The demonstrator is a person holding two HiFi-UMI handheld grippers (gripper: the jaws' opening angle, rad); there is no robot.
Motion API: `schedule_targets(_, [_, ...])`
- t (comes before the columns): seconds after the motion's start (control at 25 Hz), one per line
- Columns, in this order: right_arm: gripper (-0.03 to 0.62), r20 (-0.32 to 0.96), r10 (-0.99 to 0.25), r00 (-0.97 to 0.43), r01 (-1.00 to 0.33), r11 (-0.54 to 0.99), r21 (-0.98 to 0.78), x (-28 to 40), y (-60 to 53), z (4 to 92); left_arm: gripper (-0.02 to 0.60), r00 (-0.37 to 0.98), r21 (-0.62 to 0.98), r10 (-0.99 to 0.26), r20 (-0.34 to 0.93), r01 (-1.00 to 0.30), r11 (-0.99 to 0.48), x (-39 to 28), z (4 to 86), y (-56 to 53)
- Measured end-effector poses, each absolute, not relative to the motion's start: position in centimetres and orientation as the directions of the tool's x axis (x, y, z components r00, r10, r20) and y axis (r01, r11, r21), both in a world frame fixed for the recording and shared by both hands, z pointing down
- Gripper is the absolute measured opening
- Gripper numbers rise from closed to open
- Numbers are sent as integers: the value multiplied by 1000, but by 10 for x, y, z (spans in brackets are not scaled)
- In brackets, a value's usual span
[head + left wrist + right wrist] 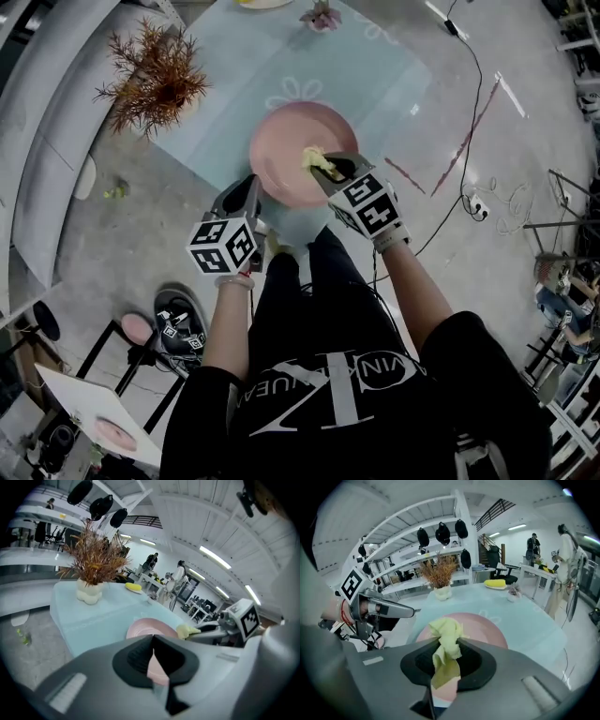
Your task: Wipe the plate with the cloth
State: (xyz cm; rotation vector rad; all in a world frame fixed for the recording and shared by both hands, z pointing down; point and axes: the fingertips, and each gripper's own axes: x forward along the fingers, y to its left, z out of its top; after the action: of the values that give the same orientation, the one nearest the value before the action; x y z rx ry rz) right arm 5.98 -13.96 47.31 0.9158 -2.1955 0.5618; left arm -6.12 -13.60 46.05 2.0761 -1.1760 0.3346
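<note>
Resting close to the near corner of the pale blue desk point(281, 66), the pink plate point(295, 141) is round and shallow, with a plain surface and a low raised rim. A crumpled yellow-green cloth point(317, 161) lies bunched on its near right part, its free end standing up in soft folds. The right tongs point(330, 169) are clenched on that cloth, pressing it toward the plate. The right forearm point(412, 291) stretches forward and a little to the left, with the marker cube up. The left tongs point(254, 190) meet the plate's near left rim, and their own view shows them closed on a thin pink edge of it. The left forearm point(228, 323) reaches straight ahead, shorter than the right. A dried plant point(155, 75) stands at the desk's far left.
</note>
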Motion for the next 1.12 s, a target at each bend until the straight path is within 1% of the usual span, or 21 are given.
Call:
schedule_targets(0.4, [81, 559, -613, -558, -788, 603, -126, 78, -173, 380, 0, 485, 344, -779, 398, -866, -363, -89, 367, -178])
schedule_targets(0.6, [81, 469, -682, -561, -806, 580, -120, 91, -188, 336, 0, 464, 263, -820, 336, -882, -391, -97, 325, -193])
schedule_targets(0.84, [81, 379, -728, -571, -812, 568, -133, 104, -197, 294, 0, 439, 164, -856, 273, -898, -408, -103, 281, -198])
schedule_targets(1.12, [83, 282, -770, -573, -817, 566, -115, 114, -198, 246, 0, 405, 145, -899, 165, -912, -384, -116, 226, -195])
